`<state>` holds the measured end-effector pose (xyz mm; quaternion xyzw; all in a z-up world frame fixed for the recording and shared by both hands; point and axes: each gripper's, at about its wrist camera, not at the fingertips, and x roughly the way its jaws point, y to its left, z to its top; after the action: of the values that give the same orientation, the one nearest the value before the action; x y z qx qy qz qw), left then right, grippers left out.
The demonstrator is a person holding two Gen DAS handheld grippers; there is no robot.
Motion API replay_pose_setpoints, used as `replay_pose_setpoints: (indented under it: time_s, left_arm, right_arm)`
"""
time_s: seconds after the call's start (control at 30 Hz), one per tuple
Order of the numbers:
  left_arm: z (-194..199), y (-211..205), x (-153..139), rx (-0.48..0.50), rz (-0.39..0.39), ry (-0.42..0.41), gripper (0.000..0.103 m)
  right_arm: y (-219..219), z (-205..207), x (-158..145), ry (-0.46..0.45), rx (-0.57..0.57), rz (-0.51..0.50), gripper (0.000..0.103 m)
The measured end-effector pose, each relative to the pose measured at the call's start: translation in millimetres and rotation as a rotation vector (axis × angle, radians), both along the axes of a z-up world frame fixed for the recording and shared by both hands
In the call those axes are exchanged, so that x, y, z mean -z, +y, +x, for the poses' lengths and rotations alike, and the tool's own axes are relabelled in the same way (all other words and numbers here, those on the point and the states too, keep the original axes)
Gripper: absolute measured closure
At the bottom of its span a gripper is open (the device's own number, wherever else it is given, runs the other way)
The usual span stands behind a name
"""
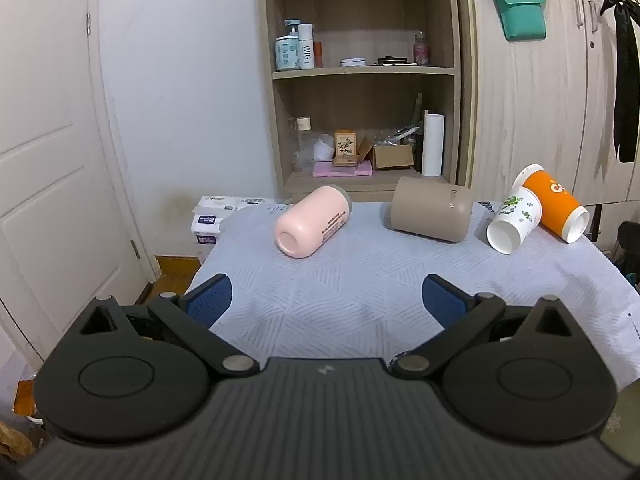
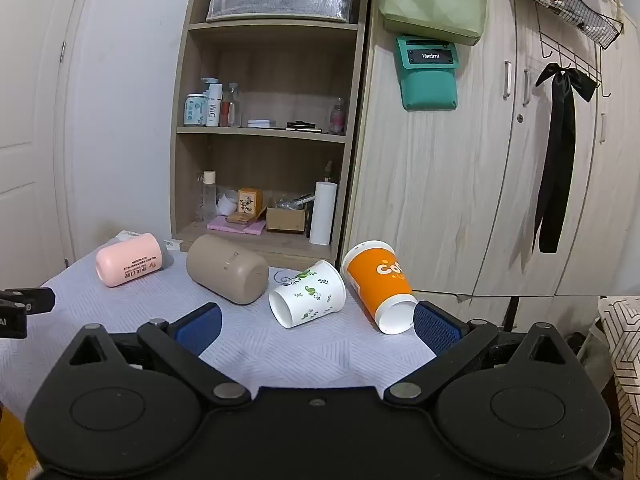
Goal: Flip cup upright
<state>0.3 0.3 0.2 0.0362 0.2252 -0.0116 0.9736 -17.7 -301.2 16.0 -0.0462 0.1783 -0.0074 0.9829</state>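
Pink cup (image 1: 312, 221): it is being seen lying on its side on the cloth, left of the tan cup, with its round end turned toward the left gripper.
Tan cup (image 1: 431, 213): it is being used as the landmark here. It is lying on its side near the back middle of the cloth.
White cup (image 2: 307, 294): it is being seen on its side just right of the tan cup. Green leaves are printed on it, and its open mouth is facing the grippers.
Orange cup (image 2: 378, 284): it is lying on its side right of the tan cup, past the white cup, and it is looking very close to the white cup or touching it.
Cloth (image 1: 360, 296): a pale blue cloth is being used under all four cups.
Left gripper (image 1: 327, 298): it is being held wide open in front of the tan cup, and nothing is being held in it.
Right gripper (image 2: 318, 322): it is being held wide open, nothing is being gripped, and its right blue pad is being seen beside the orange cup's mouth.
Shelf (image 2: 264, 128): it is standing behind the tan cup, and bottles and boxes are being kept on it.
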Motion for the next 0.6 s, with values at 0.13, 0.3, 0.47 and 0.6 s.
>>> replay_pose_setpoints:
  time_s: [0.13, 0.3, 0.47, 0.6]
  left_arm:
    - [0, -1, 1, 0.007, 0.005, -0.006, 0.000]
    - [1, 7, 4, -0.007, -0.001, -0.016, 0.000]
    - [0, 8, 7, -0.012, -0.004, -0.025, 0.000]
    - [-3, 8, 7, -0.009, -0.019, -0.035, 0.000]
  right_arm:
    - [0, 2, -1, -0.004, 0.003, -0.002, 0.000]
    - [-1, -1, 1, -0.007, 0.004, -0.002, 0.000]
    - [-1, -1, 1, -0.002, 0.009, -0.009, 0.000]
    - [-4, -1, 2, 0.005, 0.016, -0.014, 0.000]
